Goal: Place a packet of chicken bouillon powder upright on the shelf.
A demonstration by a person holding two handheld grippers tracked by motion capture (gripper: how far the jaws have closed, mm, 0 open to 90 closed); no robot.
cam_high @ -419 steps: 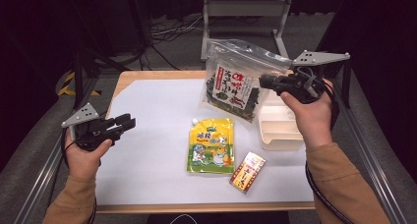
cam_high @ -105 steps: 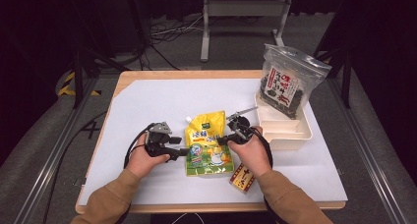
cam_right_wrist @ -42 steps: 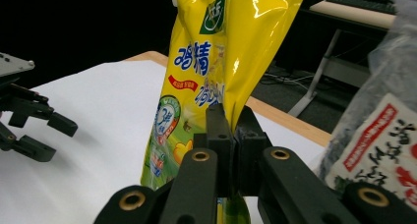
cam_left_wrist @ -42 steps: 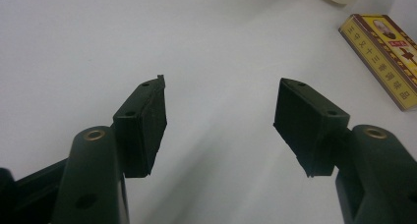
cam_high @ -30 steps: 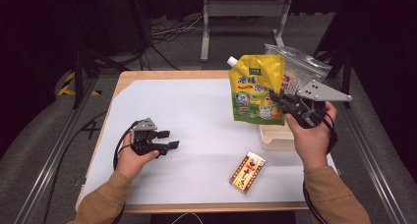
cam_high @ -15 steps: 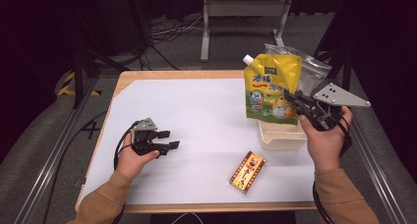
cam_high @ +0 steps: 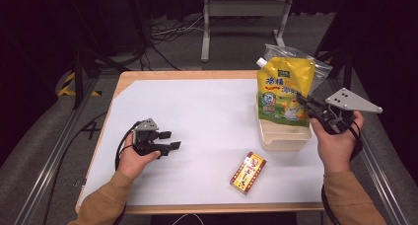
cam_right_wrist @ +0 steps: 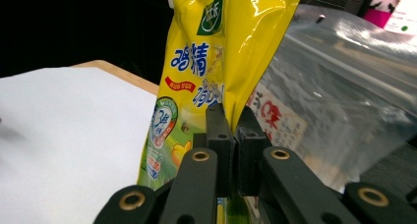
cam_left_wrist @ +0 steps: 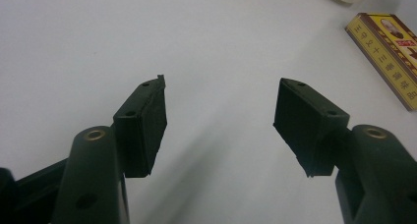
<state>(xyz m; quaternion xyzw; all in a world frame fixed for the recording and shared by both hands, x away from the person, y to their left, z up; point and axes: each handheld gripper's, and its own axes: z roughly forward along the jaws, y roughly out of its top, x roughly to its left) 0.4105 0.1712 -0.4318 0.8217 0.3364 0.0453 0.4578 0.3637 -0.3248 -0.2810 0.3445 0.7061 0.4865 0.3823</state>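
Nearest the person, the left tongs [cam_high: 167, 140] rest low over the white surface [cam_high: 207, 121] with jaws standing wide and nothing between them, the small red-and-yellow box [cam_high: 248, 172] lying off to their right, untouched. Farther out, the right tongs [cam_high: 306, 102] stay clamped on the side edge of the yellow spouted pouch [cam_high: 284, 94], which has travelled since a second ago. It now hangs upright over the cream tray [cam_high: 285, 137], just before the clear seaweed bag [cam_right_wrist: 344, 101], so lowering it in looks the likely next move.

black jaws (brass screws), brown sleeves [cam_high: 106, 200].
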